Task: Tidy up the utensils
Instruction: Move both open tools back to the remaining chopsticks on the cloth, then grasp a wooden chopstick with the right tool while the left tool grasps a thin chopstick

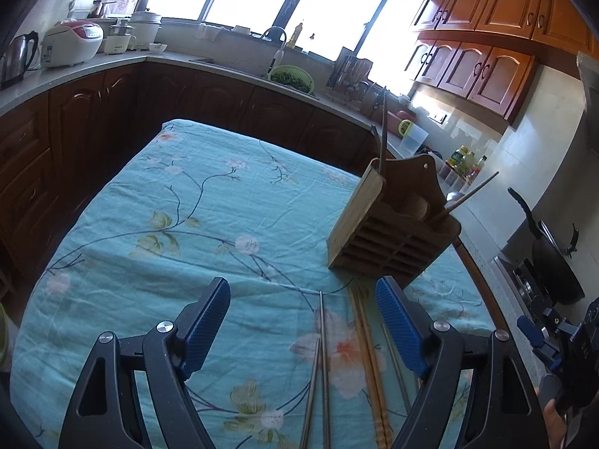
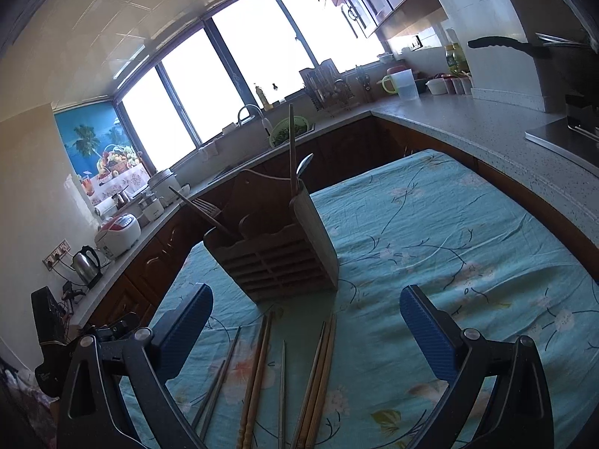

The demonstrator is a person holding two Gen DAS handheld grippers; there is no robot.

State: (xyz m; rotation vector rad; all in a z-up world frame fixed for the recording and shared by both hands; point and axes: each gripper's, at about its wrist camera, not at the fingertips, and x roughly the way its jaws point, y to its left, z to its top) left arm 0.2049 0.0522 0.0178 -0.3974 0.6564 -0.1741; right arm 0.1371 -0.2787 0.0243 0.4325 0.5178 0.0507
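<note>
A wooden utensil holder (image 1: 389, 239) stands on the teal floral tablecloth (image 1: 209, 202), with a few utensils sticking out of it. It also shows in the right wrist view (image 2: 277, 254). Metal chopsticks (image 1: 322, 366) and wooden chopsticks (image 1: 370, 359) lie on the cloth in front of it. My left gripper (image 1: 303, 318) is open and empty above them. In the right wrist view, metal chopsticks (image 2: 219, 381), two wooden pairs (image 2: 258, 374) (image 2: 318, 374) and one single metal stick (image 2: 283, 389) lie on the cloth. My right gripper (image 2: 307, 321) is open and empty above them.
Kitchen counters (image 2: 449, 127) wrap around the table on the far sides. A rice cooker (image 1: 71, 43) and kettle (image 1: 17, 58) stand at the left, a sink with a green colander (image 1: 292, 78) at the back, a black pan (image 1: 554, 262) at the right.
</note>
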